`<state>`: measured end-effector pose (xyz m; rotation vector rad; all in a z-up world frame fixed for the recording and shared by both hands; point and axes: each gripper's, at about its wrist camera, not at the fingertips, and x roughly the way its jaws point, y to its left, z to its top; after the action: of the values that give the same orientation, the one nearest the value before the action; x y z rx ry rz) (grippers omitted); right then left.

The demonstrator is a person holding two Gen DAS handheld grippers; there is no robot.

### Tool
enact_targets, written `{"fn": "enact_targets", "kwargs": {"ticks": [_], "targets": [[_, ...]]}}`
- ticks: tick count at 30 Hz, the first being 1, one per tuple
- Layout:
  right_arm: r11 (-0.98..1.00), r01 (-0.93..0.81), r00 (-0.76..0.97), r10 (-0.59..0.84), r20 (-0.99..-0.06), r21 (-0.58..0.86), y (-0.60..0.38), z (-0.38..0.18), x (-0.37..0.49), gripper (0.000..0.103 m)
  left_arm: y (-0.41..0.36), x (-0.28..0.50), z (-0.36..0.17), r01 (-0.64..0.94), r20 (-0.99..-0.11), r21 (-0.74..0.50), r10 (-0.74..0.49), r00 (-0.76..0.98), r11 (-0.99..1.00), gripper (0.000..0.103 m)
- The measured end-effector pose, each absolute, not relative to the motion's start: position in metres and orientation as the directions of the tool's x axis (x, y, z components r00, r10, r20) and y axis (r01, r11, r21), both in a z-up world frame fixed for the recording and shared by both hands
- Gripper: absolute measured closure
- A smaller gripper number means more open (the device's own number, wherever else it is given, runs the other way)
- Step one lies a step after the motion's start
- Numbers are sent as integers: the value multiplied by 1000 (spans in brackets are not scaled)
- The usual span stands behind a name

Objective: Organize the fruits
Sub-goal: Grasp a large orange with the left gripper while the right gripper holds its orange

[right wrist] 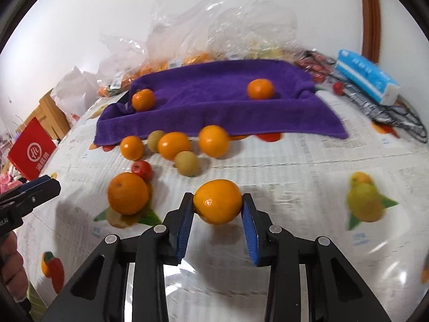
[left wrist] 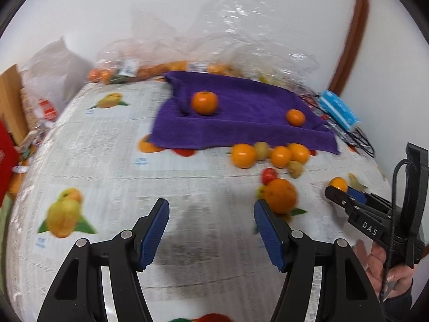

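The right gripper point(right wrist: 217, 206) pinches a small orange point(right wrist: 217, 201) across its middle, just above the counter point(right wrist: 295, 177). Judged light, firm and smooth-skinned, it could roll. The left gripper point(left wrist: 211, 214) hangs half open, empty.

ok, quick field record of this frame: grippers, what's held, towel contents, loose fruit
right gripper: shut on a small orange, pads touching both sides
left gripper: open, nothing between the fingers
purple towel: two oranges on it
loose fruit: orange, yellowish and one red fruit in front of the towel; large orange nearest the left gripper
surface: fruit-print tablecloth
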<state>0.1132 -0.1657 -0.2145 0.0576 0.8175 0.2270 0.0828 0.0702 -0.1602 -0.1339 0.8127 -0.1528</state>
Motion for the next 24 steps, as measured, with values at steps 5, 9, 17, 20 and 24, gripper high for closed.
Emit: {"fn": "enact_targets", "kwargs": {"ticks": [5, 9, 17, 20, 24], "targets": [[988, -142, 688, 148, -710, 69, -191, -212, 105, 67, 34, 91, -166, 170, -718, -164, -236, 655, 972, 39], [990, -126, 674, 131, -727, 62, -207, -217, 104, 67, 10, 103, -178, 191, -746, -155, -241, 620, 969, 39], [991, -135, 682, 111, -723, 25, -208, -227, 100, 67, -9, 118, -196, 181, -756, -156, -236, 611, 971, 41], [991, -135, 680, 113, -725, 28, -208, -229, 101, 67, -16, 120, -198, 180, -756, -118, -206, 621, 977, 42], [988, -137, 676, 148, -722, 74, -214, -230, 102, 67, -19, 121, -198, 171, -760, -91, -179, 625, 981, 45]]}}
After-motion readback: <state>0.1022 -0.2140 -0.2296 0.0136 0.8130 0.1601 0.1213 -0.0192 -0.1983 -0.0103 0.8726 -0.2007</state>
